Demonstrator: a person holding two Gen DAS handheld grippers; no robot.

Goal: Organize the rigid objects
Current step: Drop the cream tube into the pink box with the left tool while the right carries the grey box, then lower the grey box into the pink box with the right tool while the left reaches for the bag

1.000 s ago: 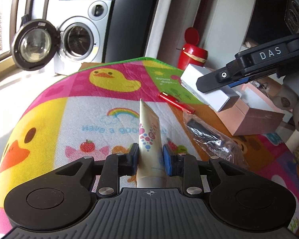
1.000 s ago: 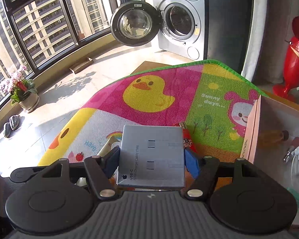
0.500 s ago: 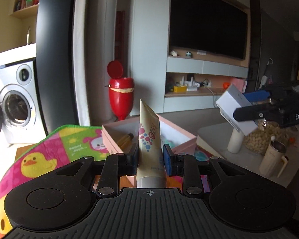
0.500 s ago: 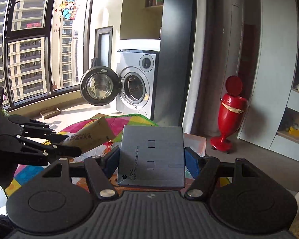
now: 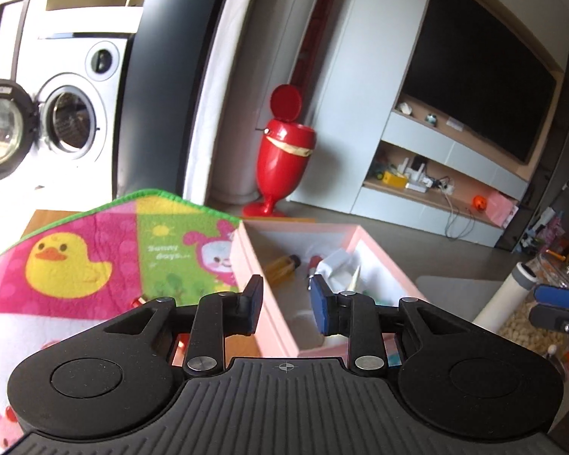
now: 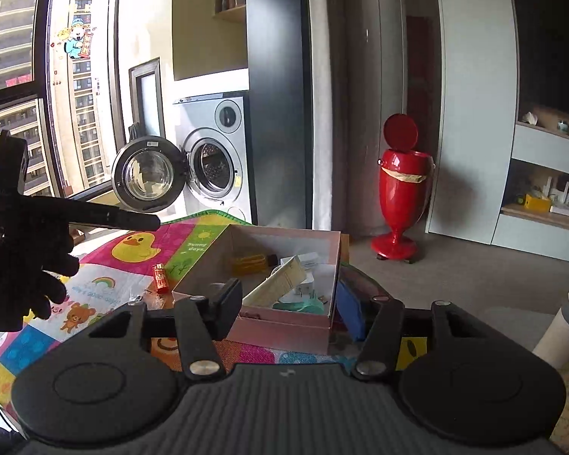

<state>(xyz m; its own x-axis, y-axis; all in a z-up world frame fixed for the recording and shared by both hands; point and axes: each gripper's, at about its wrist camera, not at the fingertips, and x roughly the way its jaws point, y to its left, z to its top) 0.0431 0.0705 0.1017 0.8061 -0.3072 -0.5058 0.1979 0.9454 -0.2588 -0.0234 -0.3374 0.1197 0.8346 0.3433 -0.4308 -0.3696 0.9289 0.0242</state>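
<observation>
Hovering apart over the play mat point(image 6: 193, 235), both tools look done with a drop. Left gripper point(image 5: 286, 309): fingers slightly parted, nothing between them. Red lighter point(image 6: 161, 273) lies left of the box, likely next. Pink box point(image 6: 284, 324), open-topped, holds a cream tube point(image 6: 280, 282) leaning diagonally and an amber bottle point(image 6: 251, 262). Right gripper point(image 6: 289, 305): jaws just narrowed, fingers apart and empty, straddling the box's near wall.

Black hand-held gripper point(image 5: 286, 309), blue pads, black glove point(image 6: 22, 265)
</observation>
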